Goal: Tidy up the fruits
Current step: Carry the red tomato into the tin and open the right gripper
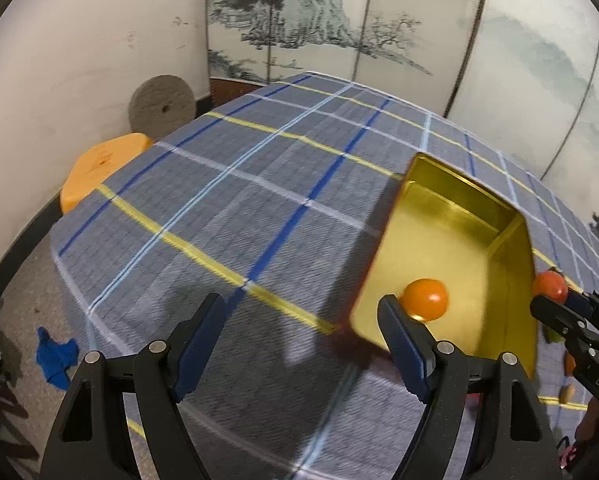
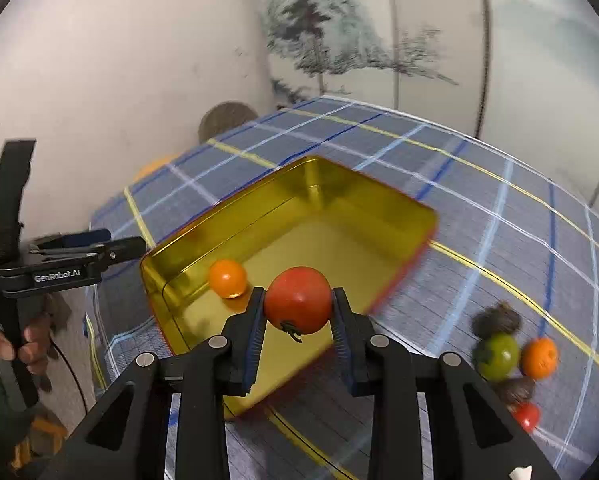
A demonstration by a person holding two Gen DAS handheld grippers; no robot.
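A gold tin (image 1: 459,216) (image 2: 267,208) stands open on the checked tablecloth (image 1: 239,208). One small orange fruit (image 1: 424,299) (image 2: 227,278) lies inside it, near a corner. My right gripper (image 2: 298,308) is shut on a red tomato (image 2: 298,300) and holds it over the tin's near edge. The left wrist view shows that gripper (image 1: 555,312) and the tomato (image 1: 550,286) at the tin's right side. My left gripper (image 1: 303,340) is open and empty, just left of the tin. In the right wrist view it (image 2: 127,242) hovers beside the tin's left corner.
Right of the tin lies a cluster of fruit: a green one (image 2: 496,356), an orange one (image 2: 539,357), two dark ones (image 2: 495,320) and a small red one (image 2: 526,416). An orange stool (image 1: 103,168) and a stone disc (image 1: 161,106) stand beyond the table's left edge.
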